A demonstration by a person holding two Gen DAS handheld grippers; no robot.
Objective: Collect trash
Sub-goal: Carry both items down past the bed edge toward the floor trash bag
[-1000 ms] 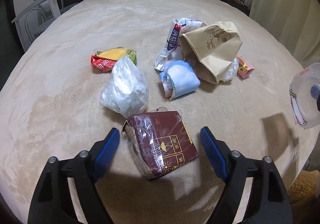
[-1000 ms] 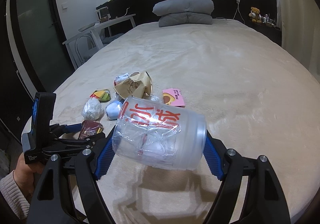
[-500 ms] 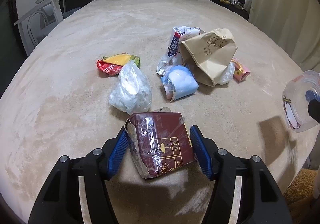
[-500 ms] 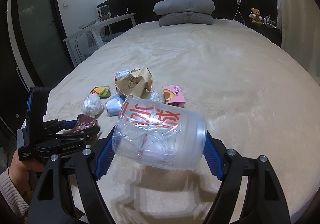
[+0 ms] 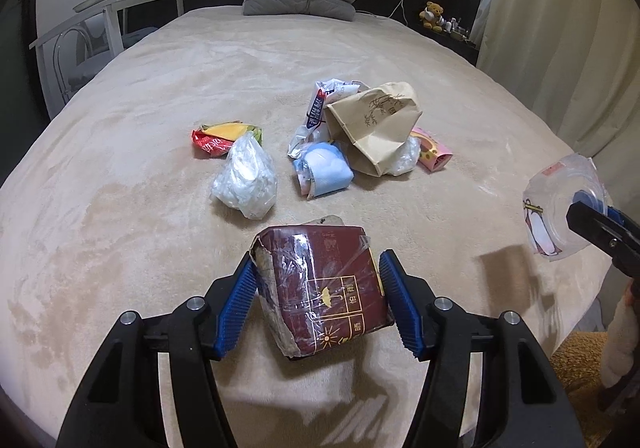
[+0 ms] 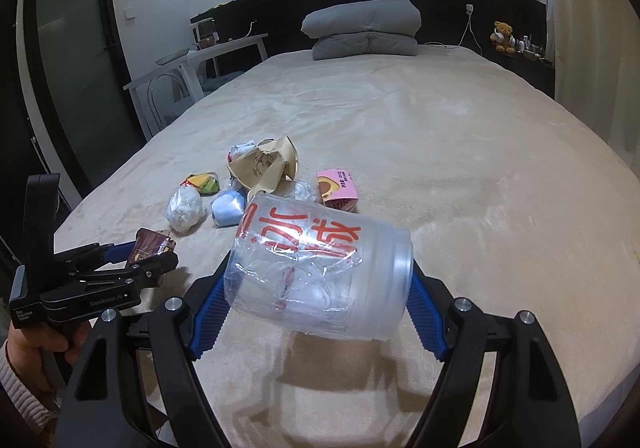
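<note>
Now, in the left wrist view, the left gripper (image 5: 318, 298) is clamped on the dark red box (image 5: 322, 286) at the bottom middle, after its jaws closed in. Its torn plastic wrap looks slippery, so it could slide out.

In the right wrist view, the right gripper (image 6: 316, 302) squeezes the clear cup (image 6: 320, 276), low in the middle, with crumpled plastic inside. Tipping it more could spill that.
</note>
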